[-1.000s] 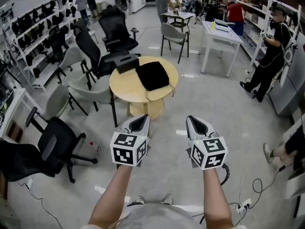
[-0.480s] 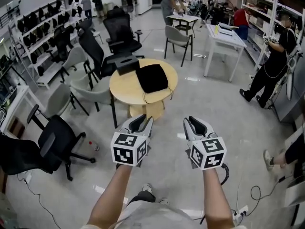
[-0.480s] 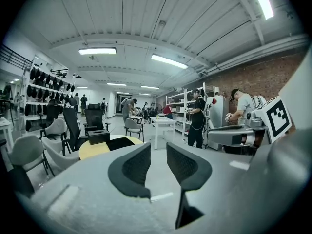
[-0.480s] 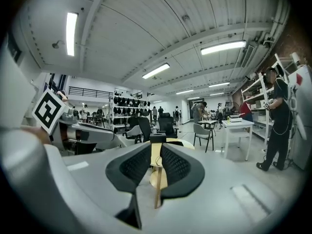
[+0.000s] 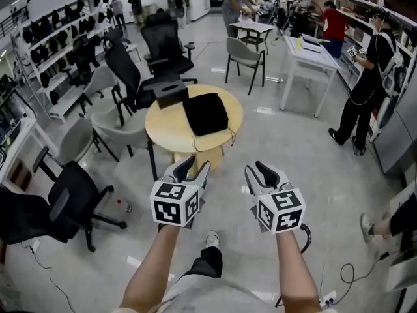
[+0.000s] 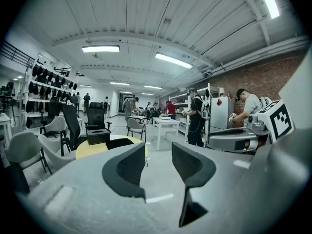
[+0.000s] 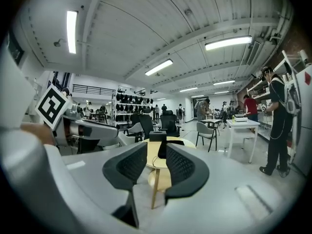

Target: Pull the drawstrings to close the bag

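Note:
A black drawstring bag [image 5: 205, 113] lies flat on a round yellow table [image 5: 166, 129], and its thin strings [image 5: 214, 137] trail over the near edge. Both grippers are held up over the floor, well short of the table. The jaws of my left gripper [image 5: 193, 168] are opening with nothing between them. My right gripper [image 5: 260, 170] is beside it, its jaws also opening and empty. In the left gripper view the bag [image 6: 119, 143] is far beyond the left gripper [image 6: 158, 167]. In the right gripper view the bag [image 7: 168, 145] shows past the right gripper [image 7: 156, 165].
A black box [image 5: 171, 91] sits on the table behind the bag. Office chairs [image 5: 62, 204] crowd the table's left and far sides. A white table [image 5: 313, 51] and a standing person [image 5: 365, 90] are at the right. Cables [image 5: 352, 269] lie on the floor.
Both grippers' jaws have gone from shut to apart. The person has stepped forward, one foot now showing below, and the table has come a little nearer.

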Demonstrator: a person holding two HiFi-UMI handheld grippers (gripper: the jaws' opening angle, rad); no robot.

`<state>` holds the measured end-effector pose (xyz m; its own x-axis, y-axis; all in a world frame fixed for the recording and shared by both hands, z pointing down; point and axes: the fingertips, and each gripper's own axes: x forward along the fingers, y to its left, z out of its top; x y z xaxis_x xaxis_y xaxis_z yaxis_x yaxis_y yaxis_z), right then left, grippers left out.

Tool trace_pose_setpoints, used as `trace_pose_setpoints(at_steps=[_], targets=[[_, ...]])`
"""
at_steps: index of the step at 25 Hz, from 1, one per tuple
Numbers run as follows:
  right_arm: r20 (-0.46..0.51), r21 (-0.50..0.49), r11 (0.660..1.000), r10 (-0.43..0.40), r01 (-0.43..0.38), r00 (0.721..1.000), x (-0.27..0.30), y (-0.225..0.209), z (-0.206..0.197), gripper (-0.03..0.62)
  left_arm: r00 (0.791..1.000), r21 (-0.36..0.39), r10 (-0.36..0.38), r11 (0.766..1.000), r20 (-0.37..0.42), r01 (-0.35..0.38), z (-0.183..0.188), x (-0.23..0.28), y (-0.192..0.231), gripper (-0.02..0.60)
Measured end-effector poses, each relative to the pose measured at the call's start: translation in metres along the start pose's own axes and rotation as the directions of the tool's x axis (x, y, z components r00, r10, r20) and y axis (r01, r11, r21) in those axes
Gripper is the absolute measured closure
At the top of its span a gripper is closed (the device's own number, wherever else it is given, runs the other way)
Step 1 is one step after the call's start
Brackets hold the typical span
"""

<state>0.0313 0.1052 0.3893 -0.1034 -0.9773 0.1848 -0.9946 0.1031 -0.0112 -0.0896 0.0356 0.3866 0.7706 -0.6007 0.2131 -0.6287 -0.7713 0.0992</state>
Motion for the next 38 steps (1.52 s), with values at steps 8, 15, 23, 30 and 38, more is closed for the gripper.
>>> trace_pose_setpoints(at_steps=[8,15,23,30,38], targets=[[-0.011,-0.002,1.000,0.008,-0.008,1.000,0.071,-0.038,0.011,0.453,1.000,-0.025,0.028,0.999,-0.002,-0.028,0.014,0.064,0.048,0.387],[-0.028,-0.010,1.000,0.003,-0.004,1.000,0.142,-0.076,0.026,0.418,0.998,-0.034,0.062,0.997,-0.005,-0.062,0.033,0.125,0.101,0.379],[-0.063,-0.019,1.000,0.017,-0.018,0.998,0.227,-0.104,0.040,0.413,0.997,-0.052,0.080,0.995,-0.007,-0.081,0.054,0.194,0.157,0.380],[-0.078,-0.028,0.999,0.029,-0.031,0.997,0.282,-0.121,0.054,0.413,0.996,-0.069,0.088,0.994,0.008,-0.087,0.073,0.233,0.193,0.380],[-0.081,-0.024,0.997,0.068,-0.070,0.994,0.326,-0.131,0.054,0.413,0.993,-0.064,0.119,0.991,0.007,-0.119,0.078,0.257,0.219,0.380]])
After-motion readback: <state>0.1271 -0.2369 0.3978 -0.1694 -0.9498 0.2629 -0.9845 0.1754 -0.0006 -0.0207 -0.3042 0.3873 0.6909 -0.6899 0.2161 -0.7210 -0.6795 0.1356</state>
